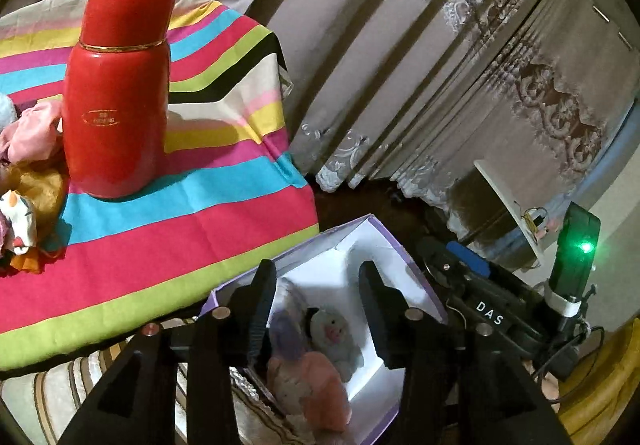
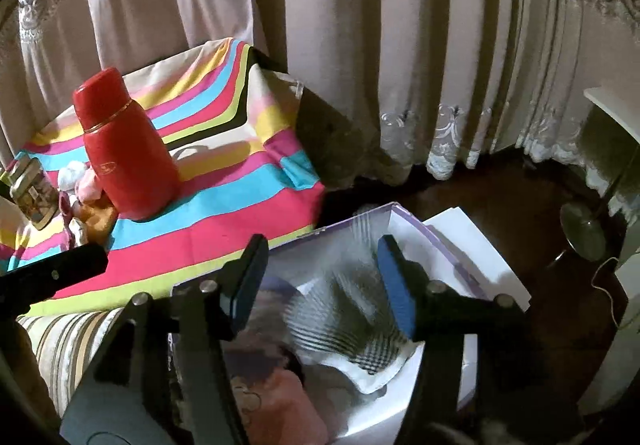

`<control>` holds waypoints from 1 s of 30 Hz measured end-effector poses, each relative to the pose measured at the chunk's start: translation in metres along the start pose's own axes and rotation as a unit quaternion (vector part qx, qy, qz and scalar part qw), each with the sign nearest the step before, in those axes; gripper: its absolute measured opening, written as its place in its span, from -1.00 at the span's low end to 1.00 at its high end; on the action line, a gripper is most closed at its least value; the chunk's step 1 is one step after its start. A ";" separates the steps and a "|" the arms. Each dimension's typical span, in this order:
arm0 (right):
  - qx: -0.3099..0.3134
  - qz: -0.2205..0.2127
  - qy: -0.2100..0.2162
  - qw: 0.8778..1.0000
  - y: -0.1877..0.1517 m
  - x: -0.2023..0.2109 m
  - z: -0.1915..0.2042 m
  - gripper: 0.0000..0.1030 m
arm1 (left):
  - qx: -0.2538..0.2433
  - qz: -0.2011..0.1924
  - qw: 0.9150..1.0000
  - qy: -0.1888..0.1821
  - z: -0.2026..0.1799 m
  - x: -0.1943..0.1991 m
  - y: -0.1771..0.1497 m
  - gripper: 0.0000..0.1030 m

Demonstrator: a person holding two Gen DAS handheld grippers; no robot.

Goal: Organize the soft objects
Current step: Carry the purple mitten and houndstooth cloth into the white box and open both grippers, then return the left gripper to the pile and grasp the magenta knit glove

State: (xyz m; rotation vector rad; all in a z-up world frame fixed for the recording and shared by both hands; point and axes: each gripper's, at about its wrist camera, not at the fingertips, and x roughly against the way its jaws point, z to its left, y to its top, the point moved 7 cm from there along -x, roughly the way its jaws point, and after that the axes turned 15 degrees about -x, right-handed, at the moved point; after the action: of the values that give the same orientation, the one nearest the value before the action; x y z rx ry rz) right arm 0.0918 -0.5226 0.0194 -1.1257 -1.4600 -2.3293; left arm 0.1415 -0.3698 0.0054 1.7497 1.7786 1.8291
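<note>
Since both tongs hang over box (image 1: pixel 400 257) for dropping, right gripper (image 2: pixel 320 281) gapes, checked cloth (image 2: pixel 344 325) blurred between; left gripper (image 1: pixel 318 301) gapes empty above plush toys (image 1: pixel 332 333).

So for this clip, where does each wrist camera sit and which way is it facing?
Left wrist: on the left gripper, angled down into the white box holding plush toys; its open fingers and the right gripper's body show.
Right wrist: on the right gripper, above the same box, where a blurred checked cloth shows between its open fingers; the left gripper's tip intrudes at left.
Shared: box, red thermos, striped cloth, curtain.
</note>
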 end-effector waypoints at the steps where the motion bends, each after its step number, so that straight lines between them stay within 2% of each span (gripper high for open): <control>1: 0.001 0.001 -0.001 1.000 0.000 -0.001 0.000 0.19 | 0.002 0.000 1.000 0.001 0.001 0.000 0.000 -0.14; 11: 0.020 0.011 0.029 0.999 -0.008 0.001 0.022 0.19 | 0.009 -0.009 1.000 0.015 0.023 0.017 0.003 -0.13; 18: 0.027 0.028 0.055 0.998 -0.014 0.001 0.048 0.19 | 0.028 -0.030 0.998 0.041 0.061 0.046 0.009 -0.14; 22: 0.044 0.036 0.062 0.996 -0.020 0.000 0.066 0.19 | 0.052 -0.039 0.996 0.067 0.099 0.064 0.009 -0.14; 26: 0.059 0.047 0.070 0.995 -0.026 -0.002 0.084 0.19 | 0.092 -0.045 0.989 0.103 0.149 0.084 0.005 -0.13; 30: 0.078 0.055 0.076 0.993 -0.034 -0.006 0.104 0.19 | 0.142 -0.057 0.979 0.136 0.197 0.102 0.002 -0.08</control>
State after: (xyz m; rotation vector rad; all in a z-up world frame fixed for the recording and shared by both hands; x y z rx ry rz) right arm 0.1322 -0.4203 0.0161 -0.9420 -1.4581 -2.1338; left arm 0.2438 -0.1730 0.0130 1.4918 2.2922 1.9238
